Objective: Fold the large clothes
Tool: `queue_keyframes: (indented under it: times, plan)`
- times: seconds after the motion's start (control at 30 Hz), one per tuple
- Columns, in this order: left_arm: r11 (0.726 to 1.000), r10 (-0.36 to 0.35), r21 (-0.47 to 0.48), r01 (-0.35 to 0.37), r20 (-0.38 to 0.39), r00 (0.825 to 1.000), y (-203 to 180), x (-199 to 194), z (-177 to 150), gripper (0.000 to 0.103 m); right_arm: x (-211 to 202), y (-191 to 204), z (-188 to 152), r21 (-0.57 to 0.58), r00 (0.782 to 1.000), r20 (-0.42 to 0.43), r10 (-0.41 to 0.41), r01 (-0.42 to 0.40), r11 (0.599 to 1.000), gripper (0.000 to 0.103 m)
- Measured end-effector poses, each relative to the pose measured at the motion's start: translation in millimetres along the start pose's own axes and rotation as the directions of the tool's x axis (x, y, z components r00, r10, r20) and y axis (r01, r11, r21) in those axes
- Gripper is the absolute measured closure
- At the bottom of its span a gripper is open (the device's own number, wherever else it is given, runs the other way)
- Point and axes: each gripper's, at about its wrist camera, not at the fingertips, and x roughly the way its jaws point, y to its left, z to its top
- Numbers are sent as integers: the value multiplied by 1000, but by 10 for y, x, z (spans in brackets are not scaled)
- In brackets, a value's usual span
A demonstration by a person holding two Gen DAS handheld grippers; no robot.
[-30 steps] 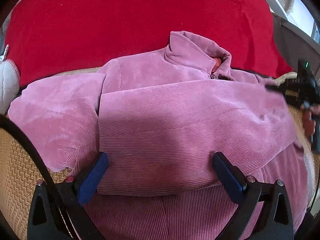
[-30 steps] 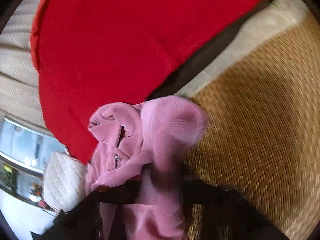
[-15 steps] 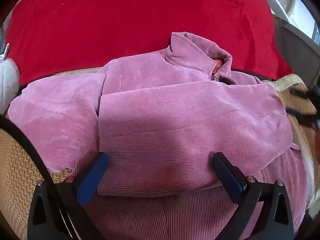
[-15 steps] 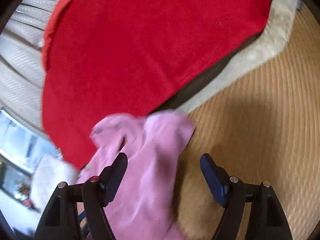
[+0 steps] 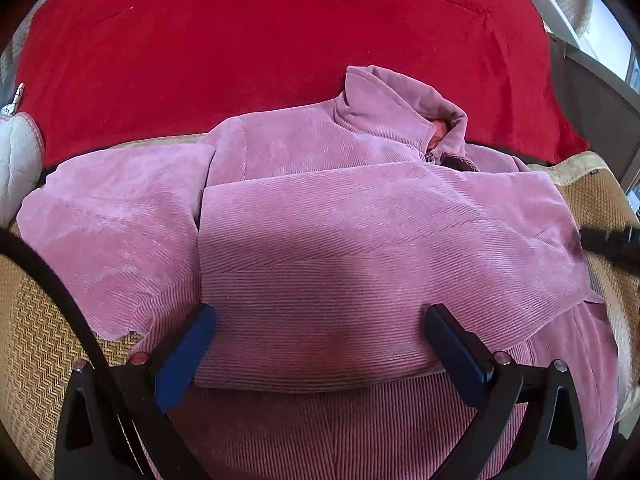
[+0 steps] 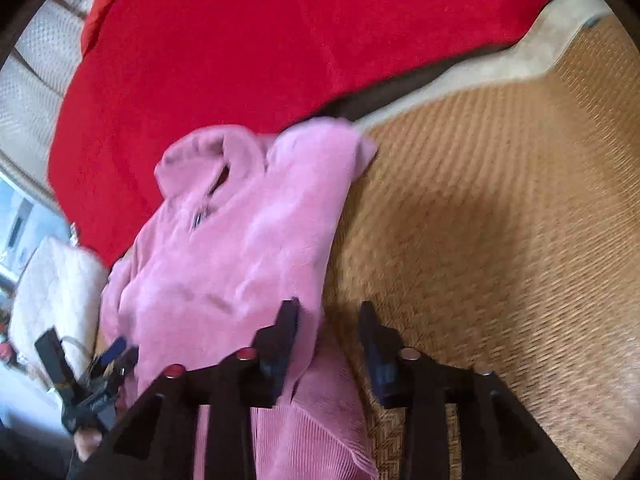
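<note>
A pink corduroy jacket (image 5: 320, 240) lies on a woven mat, collar (image 5: 400, 112) at the far side. One sleeve is folded flat across its body. My left gripper (image 5: 322, 344) hovers open and wide over the lower edge of that folded sleeve, with blue pads (image 5: 186, 356) on either side. In the right wrist view the jacket (image 6: 240, 248) is on the left. My right gripper (image 6: 330, 332) sits at its right edge, over cloth and mat. Its jaws are closing, and no pad presses on anything. It shows as a black blur (image 5: 612, 240) at the left view's right edge.
A red blanket (image 5: 280, 40) covers the area behind the jacket. The tan woven mat (image 6: 500, 220) stretches to the right, with a beige border strip (image 6: 500, 64). A white quilted cushion (image 6: 56, 288) lies at the left, and a bright window is beyond it.
My right gripper let go of the pink sleeve, opened wide, then narrowed while drawing back to the right. The sleeve now lies flat across the jacket. The left gripper stayed put.
</note>
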Motion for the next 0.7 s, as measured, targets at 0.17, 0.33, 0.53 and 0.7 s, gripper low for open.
queue_keyframes:
  times: [0.17,0.33,0.53,0.7]
  plan:
    - [1000,-6,-6,6,12,1000,0,-8,-11,0,149,144,372,36,973,22,228,-229,973,38]
    - [1000,-7,-9,7,25,1000,-11,-24,-42,0,701,-421,710,240,978,-38,206,-191,952,38]
    - [1000,-7,-15,8,43,999,-11,-24,-82,0,262,-357,666,217,947,66,314,-321,922,37]
    - [1000,-5,-20,6,28,1000,-10,-11,-67,0,214,-114,238,163,942,-68,329,-315,935,36]
